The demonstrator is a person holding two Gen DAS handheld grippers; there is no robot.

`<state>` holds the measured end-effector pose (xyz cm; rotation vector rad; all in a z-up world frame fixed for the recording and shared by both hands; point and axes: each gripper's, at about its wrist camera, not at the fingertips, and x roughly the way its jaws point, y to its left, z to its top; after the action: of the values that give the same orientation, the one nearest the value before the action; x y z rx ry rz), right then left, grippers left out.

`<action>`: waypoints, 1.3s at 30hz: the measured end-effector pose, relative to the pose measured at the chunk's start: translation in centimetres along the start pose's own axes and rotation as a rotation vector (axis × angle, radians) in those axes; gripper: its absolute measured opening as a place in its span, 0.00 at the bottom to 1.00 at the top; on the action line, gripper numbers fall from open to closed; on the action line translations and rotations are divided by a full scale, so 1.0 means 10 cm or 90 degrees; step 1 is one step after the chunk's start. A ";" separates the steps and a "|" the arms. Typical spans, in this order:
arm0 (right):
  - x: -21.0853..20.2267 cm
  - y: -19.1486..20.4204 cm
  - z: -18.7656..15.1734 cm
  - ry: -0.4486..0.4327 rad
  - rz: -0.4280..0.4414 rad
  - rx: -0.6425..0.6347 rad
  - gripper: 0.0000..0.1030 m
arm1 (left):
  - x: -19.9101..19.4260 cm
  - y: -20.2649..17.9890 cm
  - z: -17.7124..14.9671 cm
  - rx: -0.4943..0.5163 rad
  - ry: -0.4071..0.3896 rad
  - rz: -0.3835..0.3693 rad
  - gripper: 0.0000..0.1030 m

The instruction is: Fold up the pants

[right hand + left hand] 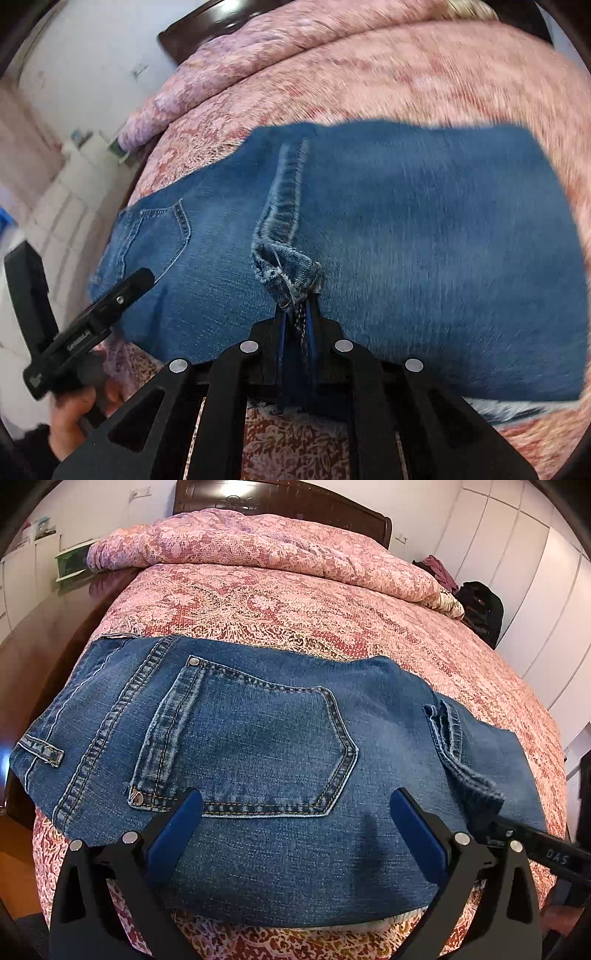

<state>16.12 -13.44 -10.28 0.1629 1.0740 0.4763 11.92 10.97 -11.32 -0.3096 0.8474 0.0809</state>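
Observation:
Blue jeans [258,738] lie folded on the bed, back pocket [243,746] facing up. My left gripper [295,805] is open, its blue pads [173,830] spread just above the denim below the pocket, holding nothing. My right gripper [297,295] is shut on the jeans' hem end [291,269], a frayed cuff lying over the folded stack. In the left wrist view the right gripper [491,812] shows at the lower right, clamped on that cuff [476,782]. In the right wrist view the left gripper [140,277] shows at the left over the jeans [424,240].
A pink patterned bedspread [277,602] covers the bed, with a rolled quilt [240,542] and dark headboard [280,498] at the far end. Dark clothes [480,605] lie at the bed's far right. White wardrobes [535,572] stand right. The bed's edge falls to wooden floor [14,867] at the left.

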 end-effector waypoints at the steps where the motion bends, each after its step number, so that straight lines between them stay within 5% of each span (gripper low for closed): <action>1: -0.04 0.05 0.03 -0.008 -0.004 -0.021 0.09 | 0.01 0.00 0.00 0.000 -0.001 0.001 0.98; 11: 0.16 0.26 -0.01 0.026 -0.045 -0.097 0.14 | 0.03 -0.01 0.01 0.004 -0.001 0.004 0.98; 14: 0.06 0.31 -0.03 0.051 0.017 -0.083 0.62 | 0.03 -0.02 0.00 0.006 -0.001 0.006 0.98; 19: -0.24 0.20 -0.09 0.006 0.095 -0.008 0.62 | 0.04 -0.04 -0.02 0.012 0.000 0.013 0.98; 23: -0.32 0.14 0.08 -0.059 -0.003 -0.032 0.50 | 0.05 -0.07 -0.02 0.025 0.003 0.027 0.98; 27: -0.14 0.21 0.20 -0.067 -0.097 -0.089 0.37 | 0.06 -0.09 -0.03 0.033 0.003 0.035 0.98; 33: 0.23 0.54 -0.21 -0.049 -0.169 -0.268 0.37 | 0.05 -0.09 -0.04 0.033 0.003 0.036 0.98; 39: 0.23 0.46 -0.20 -0.050 -0.151 -0.244 0.37 | 0.00 -0.04 -0.02 0.016 -0.003 0.014 0.98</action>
<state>13.94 -8.56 -11.44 -0.2790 0.8930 0.4485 11.84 10.52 -11.32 -0.2760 0.8465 0.0905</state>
